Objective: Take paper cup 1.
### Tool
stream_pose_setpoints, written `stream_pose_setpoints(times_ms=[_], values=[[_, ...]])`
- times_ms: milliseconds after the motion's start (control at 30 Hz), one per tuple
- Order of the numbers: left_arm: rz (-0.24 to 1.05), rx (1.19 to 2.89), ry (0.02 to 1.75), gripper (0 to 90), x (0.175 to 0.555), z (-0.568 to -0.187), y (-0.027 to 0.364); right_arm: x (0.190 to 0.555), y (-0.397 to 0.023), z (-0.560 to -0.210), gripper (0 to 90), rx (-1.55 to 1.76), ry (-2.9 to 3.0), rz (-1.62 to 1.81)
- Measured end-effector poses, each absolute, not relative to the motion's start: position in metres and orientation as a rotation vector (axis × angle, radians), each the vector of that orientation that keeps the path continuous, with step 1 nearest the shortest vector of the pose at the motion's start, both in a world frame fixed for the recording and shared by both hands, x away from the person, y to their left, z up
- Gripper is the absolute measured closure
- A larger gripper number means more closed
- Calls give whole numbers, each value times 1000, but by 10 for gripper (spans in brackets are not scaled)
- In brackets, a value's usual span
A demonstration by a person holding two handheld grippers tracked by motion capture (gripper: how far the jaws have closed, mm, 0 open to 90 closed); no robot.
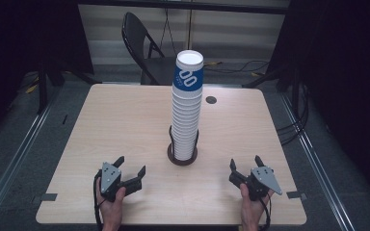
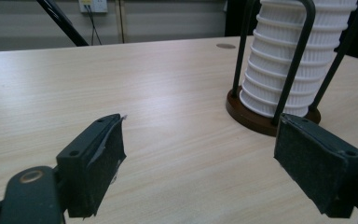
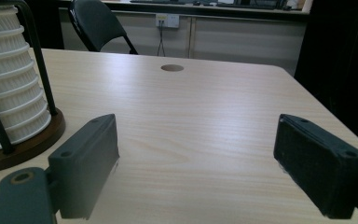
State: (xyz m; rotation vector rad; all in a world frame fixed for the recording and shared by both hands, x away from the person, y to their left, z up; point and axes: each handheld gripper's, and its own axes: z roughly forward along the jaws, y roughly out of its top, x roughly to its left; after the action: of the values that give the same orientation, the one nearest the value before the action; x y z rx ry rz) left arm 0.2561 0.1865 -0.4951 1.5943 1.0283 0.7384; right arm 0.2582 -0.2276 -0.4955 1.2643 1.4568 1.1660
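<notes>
A tall stack of white paper cups [image 1: 187, 108], the top one with a blue band, stands in a holder with a round brown base [image 1: 182, 158] and thin black rods at the table's middle. In the left gripper view the cup stack [image 2: 284, 60] and base [image 2: 247, 114] sit ahead to the right; in the right gripper view the stack [image 3: 9, 79] is at the far left. My left gripper [image 1: 130, 166] rests near the front left, open and empty [image 2: 198, 154]. My right gripper [image 1: 245, 162] sits at the front right, open and empty [image 3: 198, 158].
The light wood table [image 1: 115, 120] has a round cable hole [image 1: 211, 100] behind the stack. A black folding chair [image 1: 142, 45] stands beyond the far edge. Dark curtains flank both sides, and cables lie on the floor at the right.
</notes>
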Motion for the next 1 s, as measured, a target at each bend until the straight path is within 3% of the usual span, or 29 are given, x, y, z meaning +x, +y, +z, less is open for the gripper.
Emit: stream_pose_setpoints(times_ms=[500,1000], values=[[739,1577,1034,160,256,-495,187,264,-227,-492,161,1302,1567,1227],[745,1568,1012,160,253,-496,188,264,-203,-445,229,1176,1689,1400]])
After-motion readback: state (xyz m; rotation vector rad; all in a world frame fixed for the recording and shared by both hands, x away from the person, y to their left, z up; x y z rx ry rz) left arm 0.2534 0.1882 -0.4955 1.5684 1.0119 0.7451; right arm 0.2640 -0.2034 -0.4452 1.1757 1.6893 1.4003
